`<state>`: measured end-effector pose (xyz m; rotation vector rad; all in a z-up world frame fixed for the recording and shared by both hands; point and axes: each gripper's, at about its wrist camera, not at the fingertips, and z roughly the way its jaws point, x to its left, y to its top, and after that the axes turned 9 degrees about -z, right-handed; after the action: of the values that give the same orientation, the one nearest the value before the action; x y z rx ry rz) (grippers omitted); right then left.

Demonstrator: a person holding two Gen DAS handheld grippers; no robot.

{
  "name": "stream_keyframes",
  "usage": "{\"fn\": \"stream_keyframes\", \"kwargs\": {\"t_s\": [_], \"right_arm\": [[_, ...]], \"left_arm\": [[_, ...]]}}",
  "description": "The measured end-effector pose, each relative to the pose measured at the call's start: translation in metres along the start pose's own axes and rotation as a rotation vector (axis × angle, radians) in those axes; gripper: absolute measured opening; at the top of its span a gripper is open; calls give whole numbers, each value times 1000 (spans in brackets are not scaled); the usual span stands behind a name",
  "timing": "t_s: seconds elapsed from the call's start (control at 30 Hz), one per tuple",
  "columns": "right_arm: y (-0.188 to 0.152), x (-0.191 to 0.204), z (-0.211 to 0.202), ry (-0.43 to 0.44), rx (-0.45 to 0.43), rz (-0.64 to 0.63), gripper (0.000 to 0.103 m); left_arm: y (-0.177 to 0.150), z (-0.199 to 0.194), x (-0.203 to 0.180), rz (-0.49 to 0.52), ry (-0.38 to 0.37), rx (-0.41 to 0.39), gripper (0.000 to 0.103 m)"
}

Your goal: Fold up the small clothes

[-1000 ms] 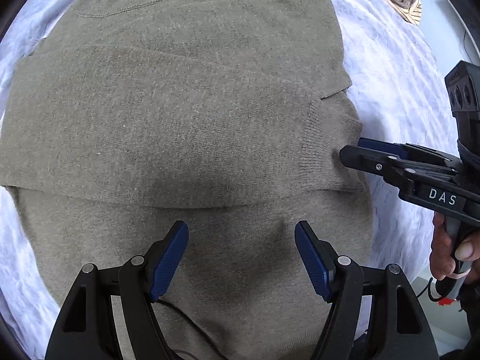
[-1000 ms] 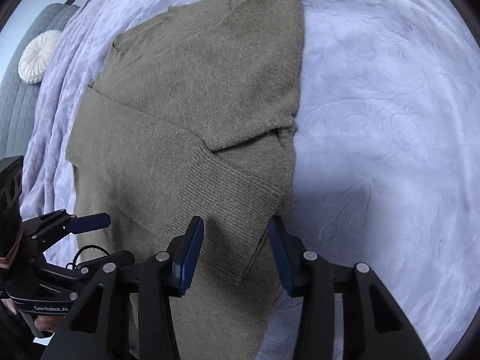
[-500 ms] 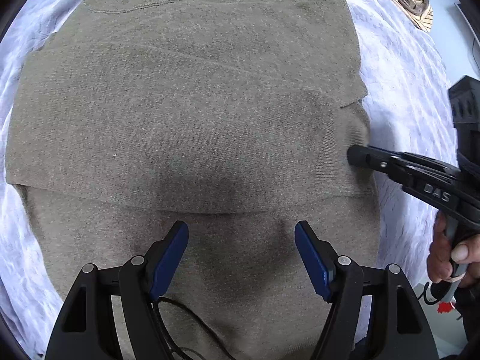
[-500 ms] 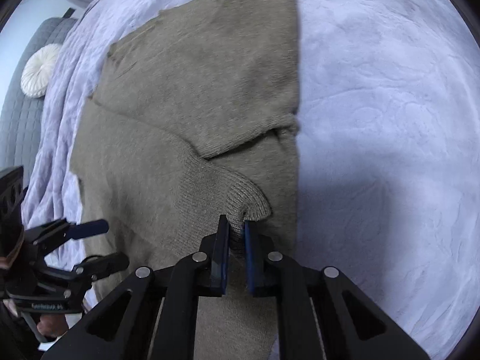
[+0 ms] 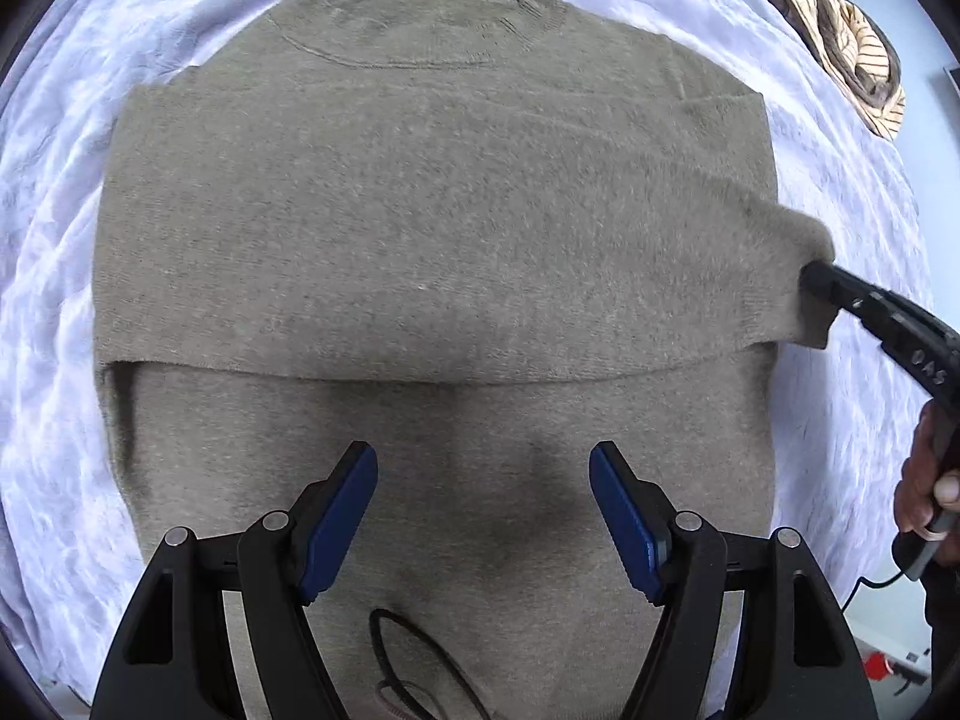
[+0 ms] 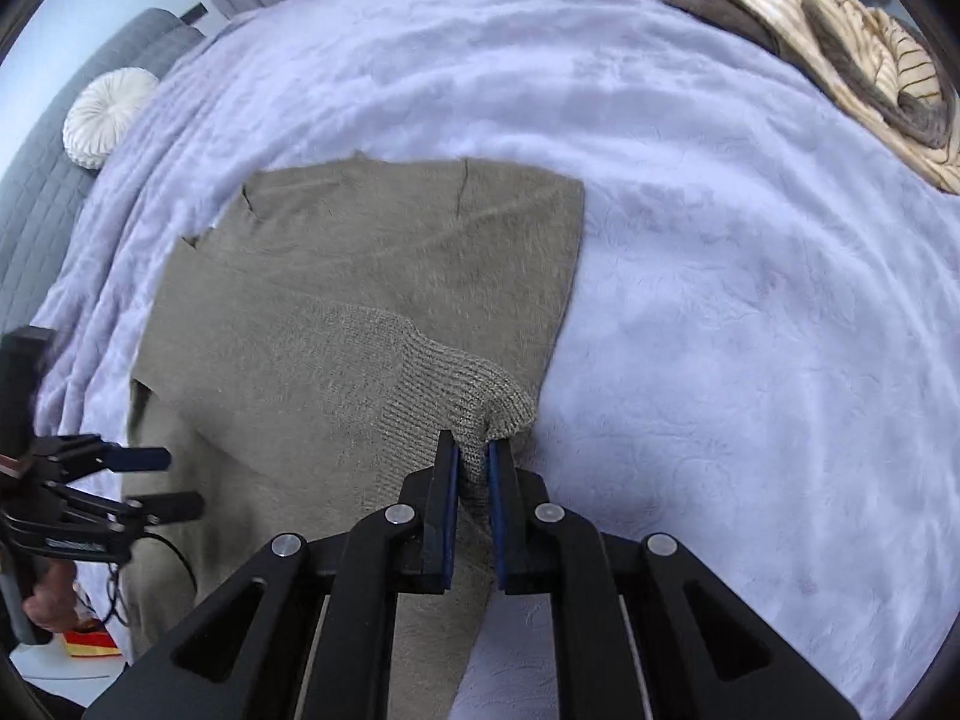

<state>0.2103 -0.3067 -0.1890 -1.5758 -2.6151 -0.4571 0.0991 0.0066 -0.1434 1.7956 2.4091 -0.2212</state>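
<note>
Here, through the left wrist camera, we looked almost straight down on an olive sweater spread flat on a pale lilac blanket, neckline toward the top of the picture. One sleeve lay folded across the body like a wide band. Our left gripper hung over the lower part of the sweater with its blue pads well apart and only flat knit showing between them; we could not tell whether the tips touched the fabric. At the right edge the right gripper pinched the cuff at the end of that sleeve and raised it off the sweater's side, and a hand gripped its handle. A striped garment lay crumpled at the upper right corner of the bed.

Through the right wrist camera, we saw the right gripper with its jaws clenched on the ribbed cuff, the knit bunched between the blue pads and lifted above the sweater. The left gripper stood released at the left edge, over the sweater's lower part. A round white cushion rested against a grey headboard, and the striped garment lay at the far right among other clothes.
</note>
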Motion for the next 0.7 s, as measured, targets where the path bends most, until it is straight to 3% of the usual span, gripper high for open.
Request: {"fn": "stream_keyframes", "kwargs": {"t_s": [0.1,0.37,0.43,0.5,0.57,0.6,0.7], "right_arm": [[-3,3,10,5,26,-9,11],[7,21,-1,39,-17,-43,11],[11,23,-2,34,-13,-49,11],[13,23,0,19,10,-48,15],[15,21,0,-1,30,-41,16],[16,19,0,-10,34,-36,23],[17,17,-5,-72,21,-26,58]], "left_arm": [[12,-13,12,-10,5,-31,74],[75,-40,70,-117,38,-110,74],[85,-38,86,-116,89,-111,74],[91,-22,112,-118,238,-64,74],[88,-6,147,-145,313,6,74],[85,-4,160,-162,302,23,77],[78,-18,184,-190,300,2,76]]}}
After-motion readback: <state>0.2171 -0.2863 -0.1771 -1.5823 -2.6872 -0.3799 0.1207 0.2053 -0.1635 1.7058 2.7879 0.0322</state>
